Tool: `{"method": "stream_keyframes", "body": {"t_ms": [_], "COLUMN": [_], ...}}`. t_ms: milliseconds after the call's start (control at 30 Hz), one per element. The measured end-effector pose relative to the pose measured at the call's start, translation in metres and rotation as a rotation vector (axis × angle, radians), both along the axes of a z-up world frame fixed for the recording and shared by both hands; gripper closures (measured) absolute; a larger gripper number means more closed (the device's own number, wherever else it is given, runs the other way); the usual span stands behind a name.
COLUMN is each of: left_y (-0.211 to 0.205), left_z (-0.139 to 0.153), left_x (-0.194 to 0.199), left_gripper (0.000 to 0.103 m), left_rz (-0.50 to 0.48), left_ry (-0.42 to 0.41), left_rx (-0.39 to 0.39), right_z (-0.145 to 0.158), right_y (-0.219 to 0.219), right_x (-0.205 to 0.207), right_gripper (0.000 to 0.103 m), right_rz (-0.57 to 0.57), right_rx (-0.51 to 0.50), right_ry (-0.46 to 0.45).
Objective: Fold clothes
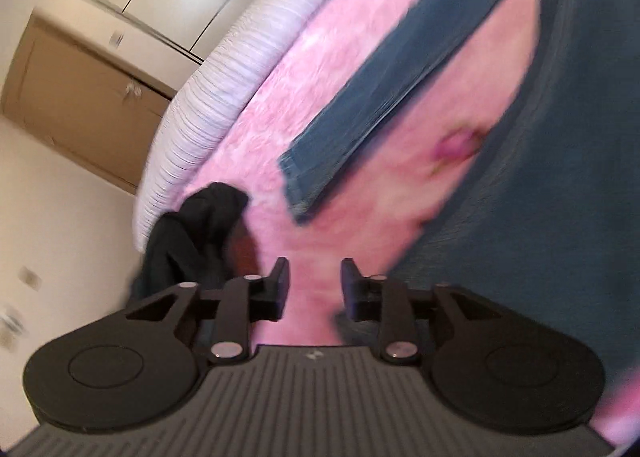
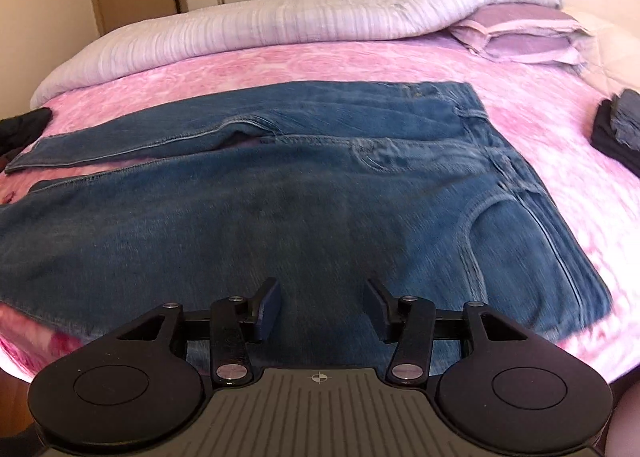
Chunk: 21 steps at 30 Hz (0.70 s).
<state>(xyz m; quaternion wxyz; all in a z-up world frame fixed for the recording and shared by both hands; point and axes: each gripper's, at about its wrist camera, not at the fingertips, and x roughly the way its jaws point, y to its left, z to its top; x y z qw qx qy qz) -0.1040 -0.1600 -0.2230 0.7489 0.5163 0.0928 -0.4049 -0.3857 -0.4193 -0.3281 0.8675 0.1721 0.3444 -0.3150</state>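
Jeans (image 2: pixel 304 193) are lying flat across the pink bed (image 2: pixel 280 61), legs splayed apart, waistband toward the pillow (image 2: pixel 520 37). Both grippers, left (image 1: pixel 314 285) and right (image 2: pixel 322 309), are hovering spread and empty. I'd judge each should be pinching one near edge, lifting together, laying leg onto leg squarely. Counting: one pair of jeans, one pillow, two dark clothes piles (image 2: pixel 618 125).
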Motion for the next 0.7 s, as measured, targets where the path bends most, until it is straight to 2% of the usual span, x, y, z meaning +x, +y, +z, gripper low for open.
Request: {"method": "stream_keyframes", "body": {"t_ms": [167,267,367,433,533,600,667,700], "left_y": [0.029,0.018,-0.017,-0.049,-0.116,-0.159,-0.189,-0.195], "left_z": [0.000,-0.003,0.009,0.016,0.019,0.013,0.001,-0.002], "left_x": [-0.058,-0.065,-0.041,-0.019,0.022,0.050,0.081,0.101], "left_gripper": [0.070,0.070,0.068,0.067,0.064,0.056,0.054,0.054], "left_rz": [-0.038,-0.075,-0.088,-0.100,-0.111,-0.122,-0.104,-0.058], "left_ry": [0.179,0.148,0.148,0.147,0.167,0.143,0.114,0.153], "left_rx": [-0.037,-0.020,-0.042,-0.048,-0.037,0.021,0.091,0.079], "right_z": [-0.004,0.003,0.016,0.020,0.018,0.019,0.019,0.019], "right_y": [0.005,0.009,0.007,0.000,-0.015,-0.021,-0.026,-0.029], "right_x": [-0.023,-0.030,-0.027,-0.021,0.000,0.014,0.026,0.029], "right_gripper": [0.047,0.047,0.047,0.046,0.046,0.046,0.046,0.046], "right_rz": [-0.063,-0.050,-0.022,-0.018,0.005,0.029,0.053,0.064], "right_rx": [0.042,0.025,-0.019,-0.007,0.017,0.005,-0.011,-0.016], "right_ry": [-0.008,-0.010,-0.021,-0.042,-0.055,-0.048,-0.046,-0.049]}}
